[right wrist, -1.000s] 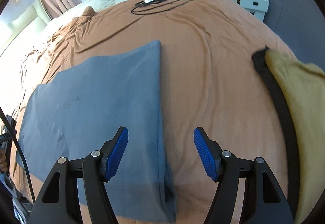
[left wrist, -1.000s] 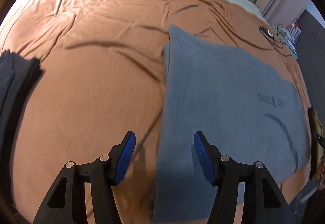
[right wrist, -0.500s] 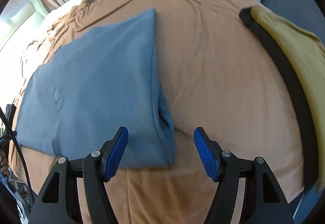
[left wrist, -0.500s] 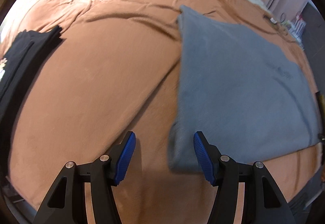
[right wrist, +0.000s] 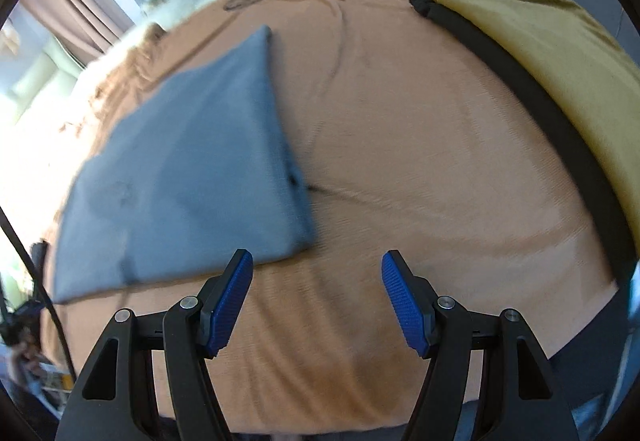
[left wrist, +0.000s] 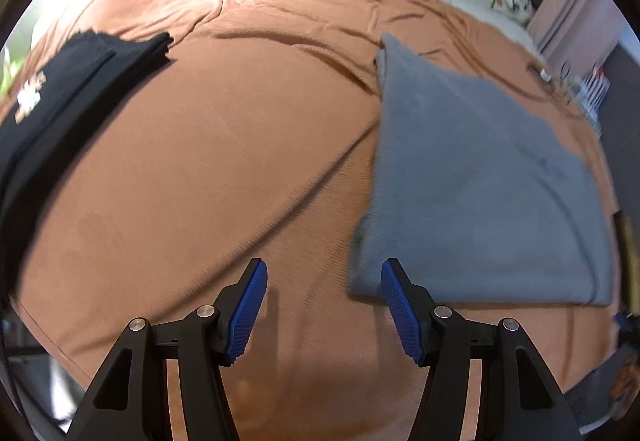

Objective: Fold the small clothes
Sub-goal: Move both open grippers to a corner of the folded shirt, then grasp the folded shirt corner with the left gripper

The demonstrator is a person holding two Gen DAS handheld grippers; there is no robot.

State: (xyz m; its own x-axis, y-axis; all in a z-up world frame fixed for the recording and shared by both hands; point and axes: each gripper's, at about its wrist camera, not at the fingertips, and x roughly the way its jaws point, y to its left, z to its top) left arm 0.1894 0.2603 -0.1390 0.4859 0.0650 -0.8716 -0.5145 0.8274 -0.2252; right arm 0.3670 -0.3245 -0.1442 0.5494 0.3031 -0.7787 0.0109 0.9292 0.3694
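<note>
In the left wrist view, the left gripper (left wrist: 322,305) hangs spread over the orange bedspread (left wrist: 224,161), pinching nothing. The folded grey garment (left wrist: 476,185) lies flat on the bed, its near corner just beside the gripper's right-hand pad. A black garment (left wrist: 52,109) lies well apart at the left.

In the right wrist view, the right gripper (right wrist: 316,299) is likewise spread and empty above bare bedspread (right wrist: 420,169). The grey garment (right wrist: 188,177) lies ahead at the left; a mustard-yellow garment (right wrist: 560,57) over a black one lies at the right edge.
</note>
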